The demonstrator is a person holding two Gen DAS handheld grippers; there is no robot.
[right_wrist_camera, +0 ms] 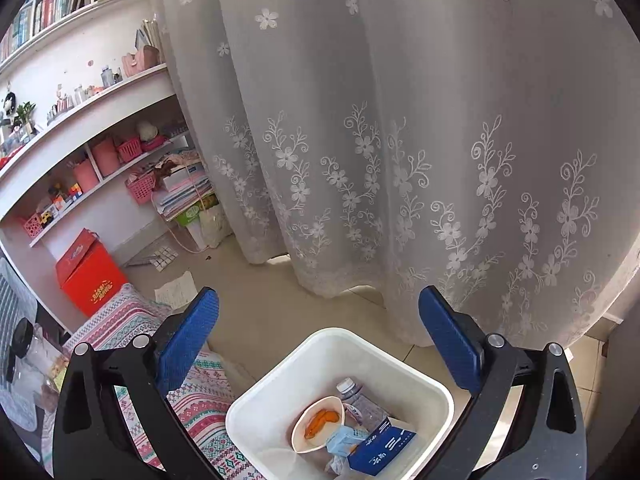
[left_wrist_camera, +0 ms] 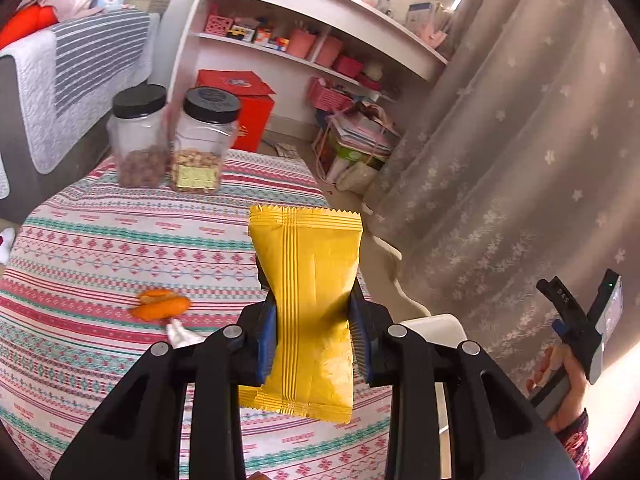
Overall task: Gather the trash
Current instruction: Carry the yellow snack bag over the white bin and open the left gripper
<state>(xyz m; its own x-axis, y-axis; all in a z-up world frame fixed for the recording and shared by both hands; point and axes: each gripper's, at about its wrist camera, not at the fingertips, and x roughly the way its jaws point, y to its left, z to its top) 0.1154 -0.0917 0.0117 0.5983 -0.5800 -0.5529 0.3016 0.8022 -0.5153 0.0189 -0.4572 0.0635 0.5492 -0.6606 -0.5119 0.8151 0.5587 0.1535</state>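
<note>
On the left, two clear jars (left_wrist_camera: 172, 142) with black lids stand side by side at the far edge of the patterned tablecloth (left_wrist_camera: 100, 248), both partly filled with nuts or snacks, and a piece of orange peel (left_wrist_camera: 162, 305) lies on the cloth nearer in, beside a small silvery scrap. The left gripper (left_wrist_camera: 312, 332) is held above the table, pointing forward, its blue pads clamped on the middle of a yellow snack wrapper (left_wrist_camera: 310, 304) that stands upright between them, pinched in at the waist. Further right, the right gripper (right_wrist_camera: 318, 340) hangs over a white bin (right_wrist_camera: 280, 392) on the floor beside the table, in front of a lace curtain (right_wrist_camera: 400, 120); its jaws are spread wide with nothing between them. The bin holds a paper cup (right_wrist_camera: 316, 424) with orange peel inside, a plastic bottle (right_wrist_camera: 356, 398), a blue carton (right_wrist_camera: 380, 446) and some crumpled packaging.
</note>
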